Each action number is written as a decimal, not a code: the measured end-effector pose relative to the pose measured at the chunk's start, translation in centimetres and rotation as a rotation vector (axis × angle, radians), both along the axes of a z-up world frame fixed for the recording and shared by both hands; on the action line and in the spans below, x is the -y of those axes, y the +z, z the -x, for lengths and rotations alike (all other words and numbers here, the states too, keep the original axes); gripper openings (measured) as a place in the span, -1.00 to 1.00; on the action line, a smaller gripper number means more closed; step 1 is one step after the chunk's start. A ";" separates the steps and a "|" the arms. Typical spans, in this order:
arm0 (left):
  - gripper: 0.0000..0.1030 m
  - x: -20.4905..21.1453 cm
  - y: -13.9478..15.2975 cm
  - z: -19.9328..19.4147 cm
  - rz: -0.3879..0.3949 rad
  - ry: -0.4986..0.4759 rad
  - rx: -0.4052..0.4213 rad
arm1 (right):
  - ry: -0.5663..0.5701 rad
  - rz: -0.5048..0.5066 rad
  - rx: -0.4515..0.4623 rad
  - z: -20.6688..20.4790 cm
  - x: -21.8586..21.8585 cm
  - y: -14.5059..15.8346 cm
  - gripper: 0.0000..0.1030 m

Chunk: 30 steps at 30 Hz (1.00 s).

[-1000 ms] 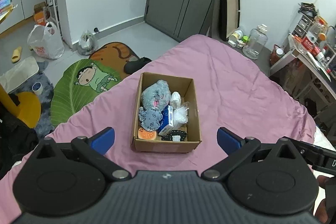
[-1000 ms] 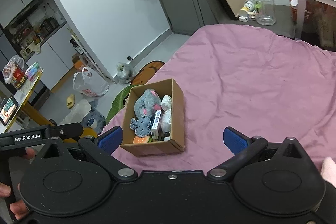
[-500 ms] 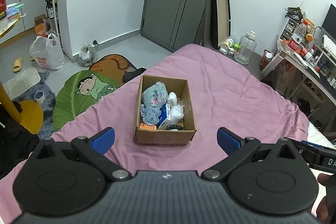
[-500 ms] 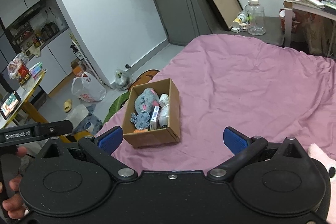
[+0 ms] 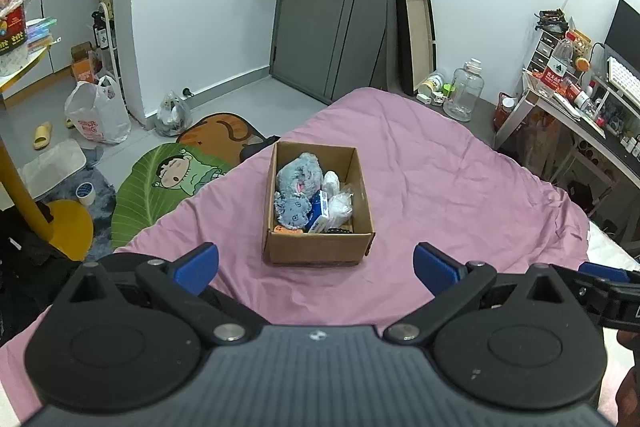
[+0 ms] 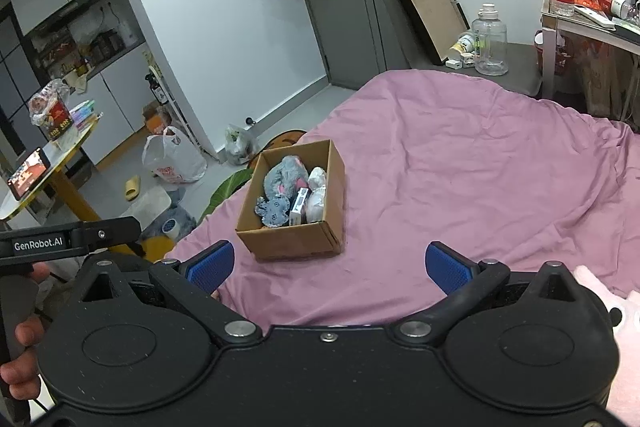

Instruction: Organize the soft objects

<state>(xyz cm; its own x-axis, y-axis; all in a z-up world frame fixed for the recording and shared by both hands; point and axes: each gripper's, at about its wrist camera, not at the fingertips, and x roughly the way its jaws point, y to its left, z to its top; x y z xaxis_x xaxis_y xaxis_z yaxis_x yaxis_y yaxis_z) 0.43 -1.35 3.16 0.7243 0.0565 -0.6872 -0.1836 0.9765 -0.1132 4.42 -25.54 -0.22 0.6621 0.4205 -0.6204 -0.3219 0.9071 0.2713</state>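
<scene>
A brown cardboard box stands on the pink bedspread. It holds a grey plush toy, a smaller grey-blue plush, a blue and white carton, white soft bundles and an orange item. The box also shows in the right wrist view with the grey plush. My left gripper is open and empty, above the bed short of the box. My right gripper is open and empty, near the box's right front corner.
A pink plush lies at the right edge beside the right gripper. Floor mats, plastic bags and a yellow table leg are left of the bed. A desk and a clear jug stand at the right.
Both grippers have pulled back and up from the box, which now looks smaller and farther. Both stay open and empty.
</scene>
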 end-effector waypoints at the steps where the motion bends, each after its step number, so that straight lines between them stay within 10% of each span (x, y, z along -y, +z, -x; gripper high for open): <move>1: 1.00 0.0 0.0 0.1 -0.001 0.002 0.002 | -0.002 0.001 -0.002 0.1 0.0 0.0 1.00; 30: 1.00 0.0 0.6 1.1 -0.004 -0.010 0.022 | -0.019 -0.030 -0.003 0.8 1.1 0.4 1.00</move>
